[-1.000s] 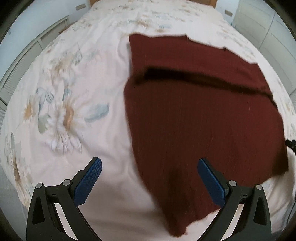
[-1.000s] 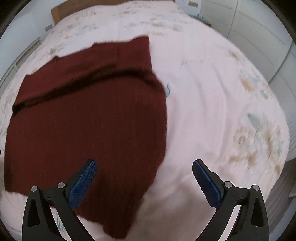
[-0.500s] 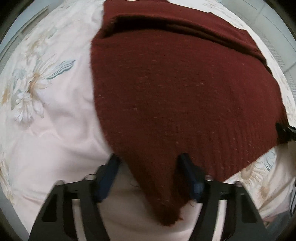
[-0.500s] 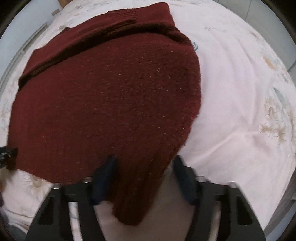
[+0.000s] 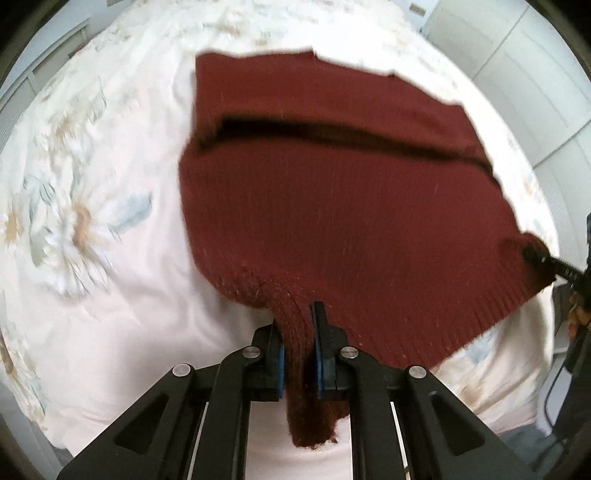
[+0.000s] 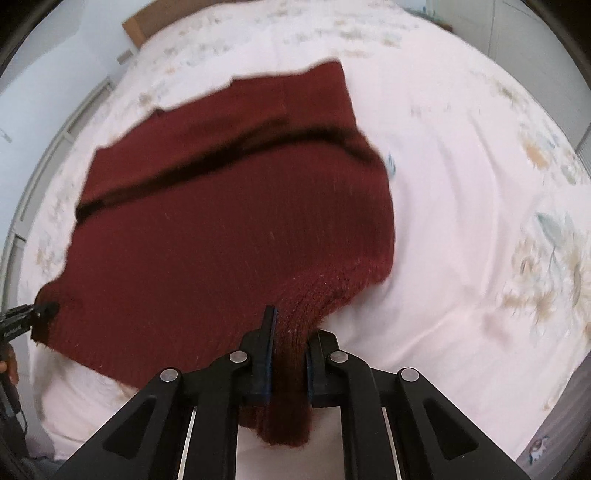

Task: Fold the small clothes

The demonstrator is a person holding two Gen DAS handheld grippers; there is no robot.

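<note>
A dark red knitted sweater [image 5: 332, 206] lies spread on a white floral bedspread [image 5: 96, 221], with a fold line across its far part. My left gripper [image 5: 297, 325] is shut on the sweater's near left corner, which bunches between the blue pads and hangs below them. My right gripper [image 6: 291, 325] is shut on the near right corner of the same sweater [image 6: 221, 229] in the same way. The near hem is lifted off the bed between the two grippers. Each gripper also shows at the edge of the other's view, the right [image 5: 543, 262] and the left [image 6: 33, 314].
The bedspread [image 6: 461, 221] reaches out on all sides of the sweater. White cabinet doors [image 5: 517, 74] stand to the right of the bed. A wooden headboard [image 6: 136, 26] is at the far end. The bed's near edge is just below the grippers.
Both grippers were open above the near hem a second ago. They came down over the corners, shut on them, and have lifted the hem up from the bed.
</note>
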